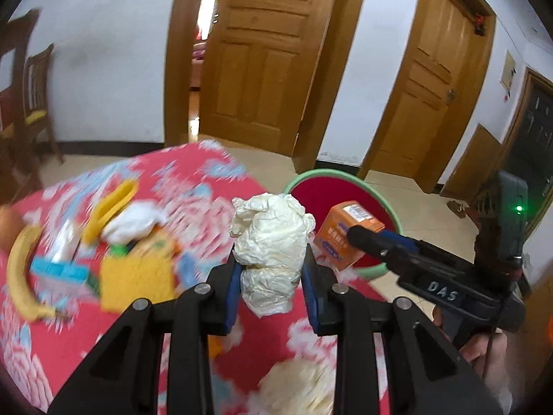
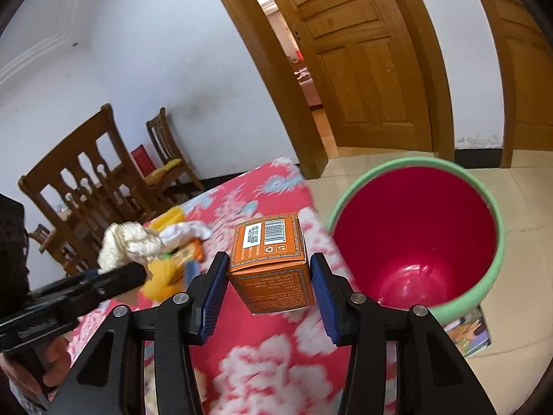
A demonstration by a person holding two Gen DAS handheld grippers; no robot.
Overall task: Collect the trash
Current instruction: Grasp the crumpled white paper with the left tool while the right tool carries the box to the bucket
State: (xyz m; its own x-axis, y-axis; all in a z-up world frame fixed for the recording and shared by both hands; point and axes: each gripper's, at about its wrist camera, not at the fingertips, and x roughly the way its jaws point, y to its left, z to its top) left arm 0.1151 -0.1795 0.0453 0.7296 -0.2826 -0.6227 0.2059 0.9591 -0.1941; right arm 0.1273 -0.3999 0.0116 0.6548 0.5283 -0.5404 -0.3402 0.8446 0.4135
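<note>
Left gripper (image 1: 271, 276): clamped on a crumpled wad of white paper (image 1: 271, 238), blue pads (image 1: 236, 285) pressing its lower half, the bulk bulging up above the jaws. We carry it in the air over the edge of the red floral tablecloth (image 1: 193, 200), near the bin.

Right gripper (image 2: 269, 283): closed on a small orange carton (image 2: 273, 266), pads against its two side faces, barcode end facing up and away. It hangs above the table edge, just beside the green-rimmed red bin (image 2: 484, 186), which stands on the tiled floor and looks empty inside.

Handling, as we judge it: the wad is very light and soft and gives under the pads, so a grip low on the mass, as now, should hold, though loose folds could slip. The carton is stiff but thin-walled and probably light or empty; flat opposing faces suit the pads, while a hard squeeze would likely dent it.

Still on the cloth, blurred: a banana (image 1: 17, 276), a yellow sponge (image 1: 136, 282), more white tissue (image 1: 133, 221), a yellow plastic piece (image 1: 110, 207) and small packets we cannot identify. Both loads seem ready to go over the bin mouth.
</note>
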